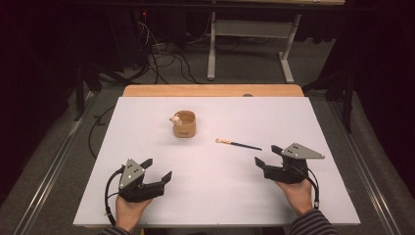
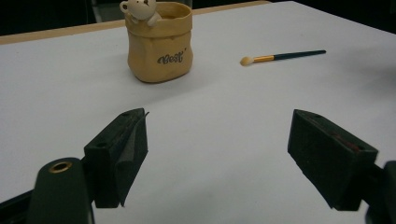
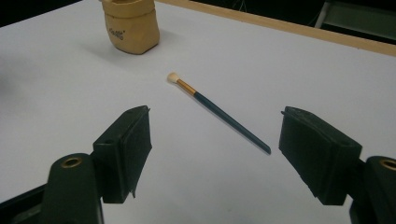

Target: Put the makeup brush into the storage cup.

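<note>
A tan sack-shaped pot [image 1: 184, 125] with a small bear figure on its rim stands near the middle of the white table; it reads "Best" in the left gripper view [image 2: 160, 42] and shows at the top left of the right gripper view [image 3: 130, 25]. A small brush [image 1: 238, 144] with a pale tip, gold ferrule and dark handle lies to the pot's right [image 2: 281, 57] [image 3: 219, 112]. My left gripper [image 1: 157, 170] [image 2: 217, 158] rests open at the front left. My right gripper [image 1: 267, 155] [image 3: 215, 156] is open just in front of the brush handle.
The white table top [image 1: 215, 196] has a wooden strip [image 1: 213, 90] along its far edge. Beyond it are a grey desk frame [image 1: 249, 44] and cables [image 1: 161, 58] on the carpet. A person's hands come in at the near edge.
</note>
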Tool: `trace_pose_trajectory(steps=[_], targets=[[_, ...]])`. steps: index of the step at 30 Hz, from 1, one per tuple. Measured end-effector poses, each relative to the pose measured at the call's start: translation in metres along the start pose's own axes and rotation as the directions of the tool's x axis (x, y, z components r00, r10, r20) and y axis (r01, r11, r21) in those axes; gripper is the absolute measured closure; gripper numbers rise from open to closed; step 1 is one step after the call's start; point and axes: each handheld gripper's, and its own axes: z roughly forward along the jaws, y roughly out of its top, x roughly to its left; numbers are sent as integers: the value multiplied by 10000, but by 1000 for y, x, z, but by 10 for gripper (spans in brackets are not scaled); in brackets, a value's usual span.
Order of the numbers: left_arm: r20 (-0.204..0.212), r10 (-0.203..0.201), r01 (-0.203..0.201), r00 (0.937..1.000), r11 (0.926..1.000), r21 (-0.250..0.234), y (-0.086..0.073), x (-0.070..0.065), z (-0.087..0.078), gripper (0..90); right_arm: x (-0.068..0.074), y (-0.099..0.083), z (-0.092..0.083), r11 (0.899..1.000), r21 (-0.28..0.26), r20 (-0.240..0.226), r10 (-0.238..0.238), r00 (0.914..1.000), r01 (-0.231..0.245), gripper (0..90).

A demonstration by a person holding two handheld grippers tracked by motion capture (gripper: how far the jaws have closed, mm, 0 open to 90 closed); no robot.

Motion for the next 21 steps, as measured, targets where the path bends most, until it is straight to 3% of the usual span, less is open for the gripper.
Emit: trace_pose_trajectory(steps=[8, 21], targets=[[0, -31, 31, 10000, 10000, -12, 0, 0, 0, 205, 0, 10, 11, 9999, 112, -184, -71, 9998, 73, 273], [-14, 0, 0, 10000, 10000, -14, 0, 0, 0, 204, -4, 23, 25, 9998, 203, -79, 82, 9999, -81, 272]])
